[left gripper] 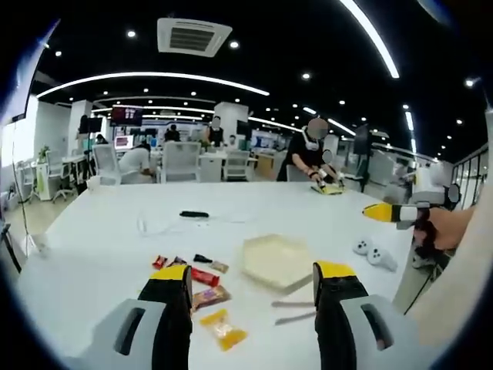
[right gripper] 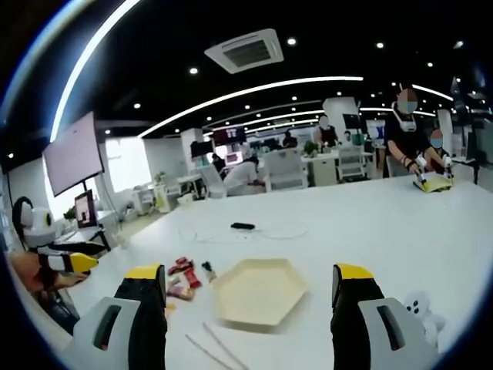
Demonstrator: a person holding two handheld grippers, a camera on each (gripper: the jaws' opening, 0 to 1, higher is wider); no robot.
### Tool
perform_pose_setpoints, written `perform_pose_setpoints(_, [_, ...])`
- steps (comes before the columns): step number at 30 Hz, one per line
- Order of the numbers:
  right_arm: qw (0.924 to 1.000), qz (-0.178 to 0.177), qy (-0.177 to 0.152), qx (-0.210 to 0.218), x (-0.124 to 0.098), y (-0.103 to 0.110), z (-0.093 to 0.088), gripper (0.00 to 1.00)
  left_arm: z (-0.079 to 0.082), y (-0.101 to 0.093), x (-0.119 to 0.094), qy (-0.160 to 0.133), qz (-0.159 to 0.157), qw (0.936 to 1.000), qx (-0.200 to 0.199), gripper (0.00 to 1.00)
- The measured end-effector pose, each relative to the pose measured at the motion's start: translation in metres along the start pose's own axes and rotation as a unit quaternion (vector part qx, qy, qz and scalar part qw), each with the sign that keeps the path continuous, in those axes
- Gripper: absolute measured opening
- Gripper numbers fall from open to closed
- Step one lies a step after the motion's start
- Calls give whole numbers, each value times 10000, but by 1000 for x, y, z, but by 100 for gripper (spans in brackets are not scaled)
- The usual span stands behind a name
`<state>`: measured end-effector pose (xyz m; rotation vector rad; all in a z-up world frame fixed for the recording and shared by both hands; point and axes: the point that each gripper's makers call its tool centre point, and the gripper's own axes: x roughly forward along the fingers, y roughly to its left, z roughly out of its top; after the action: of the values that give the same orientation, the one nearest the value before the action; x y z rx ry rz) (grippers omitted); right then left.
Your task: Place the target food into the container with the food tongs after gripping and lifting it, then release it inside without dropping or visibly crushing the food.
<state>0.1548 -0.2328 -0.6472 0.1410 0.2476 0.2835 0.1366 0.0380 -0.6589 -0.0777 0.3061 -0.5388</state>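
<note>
Room: big bright office, with people at a far table.
Table: wide white tabletop (left gripper: 100, 231).
Container: pale yellow six-sided tray (left gripper: 276, 260), lying flat on the table.
Food: small wrapped snacks (left gripper: 202, 287) just left of the tray.
Tongs: thin metal food tongs (left gripper: 293, 311) lying beside the tray.
Left gripper (left gripper: 254, 287): jaws wide apart, holding nothing.
Right gripper (right gripper: 250, 287): jaws wide apart, holding nothing.
</note>
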Motion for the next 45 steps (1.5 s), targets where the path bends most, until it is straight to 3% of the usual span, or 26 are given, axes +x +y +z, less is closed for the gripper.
perform_pose_setpoints(6, [10000, -23, 17, 6, -2, -1, -2, 90, -17, -12, 9, 304, -268, 9992, 49, 58])
perform_pose_setpoints(14, [9999, -92, 20, 36, -9, -2, -4, 90, -28, -23, 17, 498, -470, 9976, 76, 57])
perform_pose_setpoints(20, [9999, 35, 101, -16, -14, 11, -11, 90, -36, -36, 24, 615, -785, 9949, 119, 55])
perform_pose_setpoints(27, [9998, 95, 155, 11, -14, 16, -15, 90, -52, -39, 28, 843, -879, 9924, 148, 54])
perform_pose_setpoints(28, [9998, 115, 164, 12, -13, 17, -15, 90, -57, -42, 29, 923, -947, 9908, 289, 53])
perform_pose_setpoints(40, [9996, 246, 160, -45, -4, 23, -10, 90, -68, -44, 36, 1039, -1030, 9890, 237, 52])
perform_pose_setpoints(45, [9996, 204, 220, -5, -6, 19, -14, 89, -80, -49, 43, 1233, -1127, 9853, 373, 53])
